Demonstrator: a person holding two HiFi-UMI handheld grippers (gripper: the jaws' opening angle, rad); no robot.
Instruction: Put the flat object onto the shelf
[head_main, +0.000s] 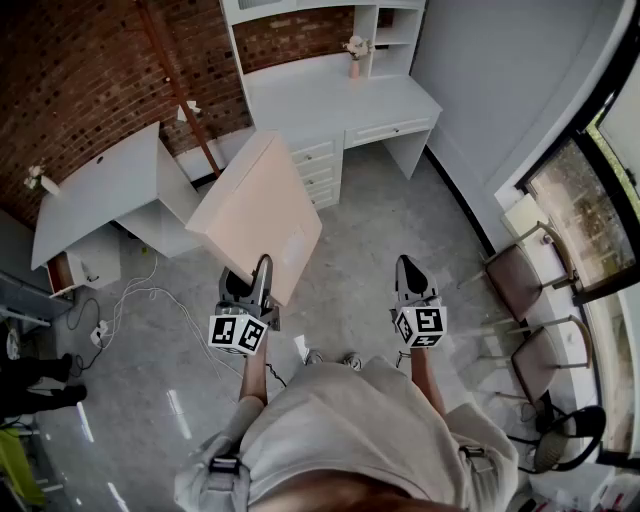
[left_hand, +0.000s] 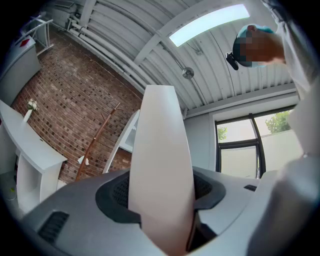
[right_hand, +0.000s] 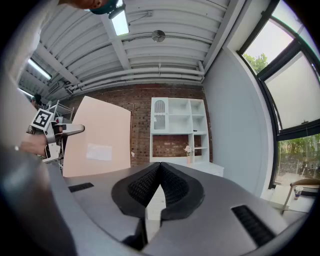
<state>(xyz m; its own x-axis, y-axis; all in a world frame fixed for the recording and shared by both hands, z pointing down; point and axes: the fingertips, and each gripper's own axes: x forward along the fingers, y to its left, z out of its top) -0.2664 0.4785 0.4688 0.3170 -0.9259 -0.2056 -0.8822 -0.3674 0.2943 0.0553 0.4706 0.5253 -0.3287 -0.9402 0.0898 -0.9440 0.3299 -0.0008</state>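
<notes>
**Grip state.** The left gripper (head_main: 262, 272) is clamped on the near edge of the flat board (head_main: 255, 205), a pale pink panel. In the left gripper view the panel fills the gap and both pads press on it. The right gripper (head_main: 408, 268) holds nothing, and its jaws are closed pad to pad.

**Position.** Take the person as the clock centre, with 12 o'clock the way they face. The board is in the air at 11 o'clock, tilted and well clear of the floor. The white shelf unit (head_main: 395, 30) stands at 12 o'clock above a desk (head_main: 330, 95) and is well apart from the board.

**Hazards.**
- The panel hangs from one grip on one edge. Its overhang is likely to make it pivot or slide between the pads.
- The right gripper gives no support, so a swing would go unchecked.
- A small vase (head_main: 354, 55) stands on the desk at 12 o'clock, where a leading corner could knock it over.
- Cables (head_main: 150, 295) on the floor at 9 o'clock are a trip risk.

**Markings.** A white label (head_main: 292, 245) is stuck to the board, but its print is too small to read. The gripper cubes carry black-and-white square markers only. No brand name is legible.
</notes>
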